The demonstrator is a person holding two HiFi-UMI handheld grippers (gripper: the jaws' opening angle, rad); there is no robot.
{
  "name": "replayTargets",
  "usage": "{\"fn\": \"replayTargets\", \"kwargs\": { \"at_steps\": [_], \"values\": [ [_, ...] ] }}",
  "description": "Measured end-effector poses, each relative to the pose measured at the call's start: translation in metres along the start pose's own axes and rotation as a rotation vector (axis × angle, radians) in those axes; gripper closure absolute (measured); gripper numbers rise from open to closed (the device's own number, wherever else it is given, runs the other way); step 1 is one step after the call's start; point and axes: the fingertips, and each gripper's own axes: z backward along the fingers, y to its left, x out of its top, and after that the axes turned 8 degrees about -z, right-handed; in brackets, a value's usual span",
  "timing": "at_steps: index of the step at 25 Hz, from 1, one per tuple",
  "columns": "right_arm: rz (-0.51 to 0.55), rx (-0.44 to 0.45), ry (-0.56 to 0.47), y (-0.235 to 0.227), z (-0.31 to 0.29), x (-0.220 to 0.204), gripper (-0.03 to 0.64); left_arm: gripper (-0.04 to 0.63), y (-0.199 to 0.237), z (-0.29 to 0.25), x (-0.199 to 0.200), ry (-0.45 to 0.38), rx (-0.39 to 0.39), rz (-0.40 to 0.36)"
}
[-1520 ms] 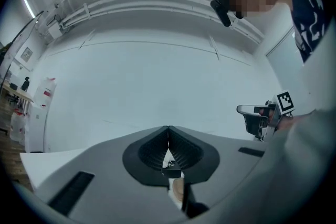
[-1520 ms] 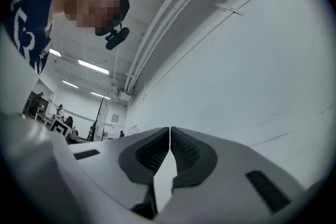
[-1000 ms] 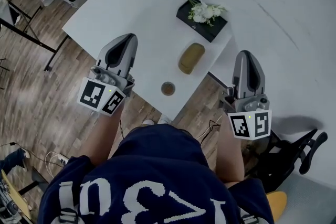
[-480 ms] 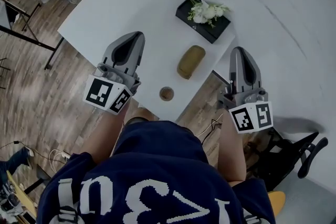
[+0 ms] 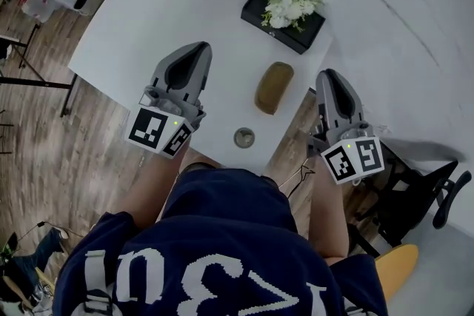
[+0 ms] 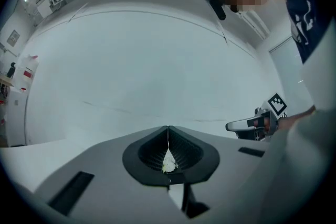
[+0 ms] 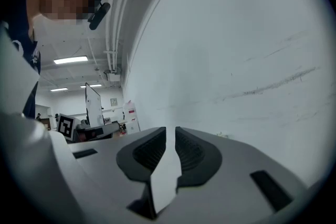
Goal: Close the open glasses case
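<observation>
As both are flanking the glasses case [image 5: 272, 87], left gripper [image 5: 194, 49] jaws are sitting together, right gripper [image 5: 326, 78] jaws are opening, empty; a clumsy nudge could be shoving it off the table [image 5: 141, 18].

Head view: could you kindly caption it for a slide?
Tan oval glasses case on white table between left gripper, fingers shut, and right gripper, fingers opening, empty.

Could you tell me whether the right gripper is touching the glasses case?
Apart. The head view shows a strip of table between the right gripper and the glasses case. The gripper's jaws are opening with nothing between them.
</observation>
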Motion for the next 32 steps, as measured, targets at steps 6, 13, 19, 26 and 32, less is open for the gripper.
{"fn": "replayTargets", "kwargs": {
  "at_steps": [6,13,19,26,32],
  "values": [
    [-0.158,-0.105,0.199,-0.044,-0.016,-0.088,0.458,0.581,0.003,-0.016,-0.036,0.054,-0.063,0.038],
    [-0.367,-0.222,0.356,-0.096,-0.014,-0.188,0.439,0.581,-0.001,-0.026,-0.072,0.121,-0.118,0.06],
    [-0.353,-0.29,0.477,-0.116,-0.006,-0.239,0.439,0.581,0.0,-0.03,-0.093,0.163,-0.141,0.072],
    [-0.303,-0.21,0.468,-0.099,-0.029,-0.231,0.437,0.581,-0.001,-0.033,-0.113,0.214,-0.169,0.072],
    [-0.185,-0.067,0.507,-0.047,-0.065,-0.229,0.436,0.581,0.003,-0.033,-0.123,0.233,-0.169,0.081]
  ]
}}
